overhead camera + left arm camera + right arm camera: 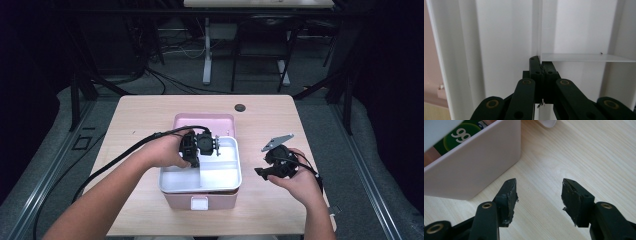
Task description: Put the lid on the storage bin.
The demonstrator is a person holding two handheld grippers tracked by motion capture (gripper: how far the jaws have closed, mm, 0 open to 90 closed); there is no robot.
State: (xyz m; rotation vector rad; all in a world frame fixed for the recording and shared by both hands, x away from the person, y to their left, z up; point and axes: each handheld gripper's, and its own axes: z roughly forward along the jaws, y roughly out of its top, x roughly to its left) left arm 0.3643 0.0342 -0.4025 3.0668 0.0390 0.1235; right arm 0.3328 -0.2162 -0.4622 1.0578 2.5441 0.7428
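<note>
Black jaws of the left gripper (541, 68) fill the foreground of the left gripper view, clenched tight on the thin divider wall of the white tray (499, 37), right where 2 dividers meet. From above, that gripper (192, 150) reaches down into the tray (227, 175), which sits on top of the pink box (205, 200) with the box's lid (205, 120) standing up behind it. Off to its right, well apart, the right gripper (539, 195) hovers over the table (574, 150) with jaws released and nothing between them, the box wall (474, 170) just ahead to its left. Judging by this, the grip on the tray is made; lifting it out or seating it is still left.
</note>
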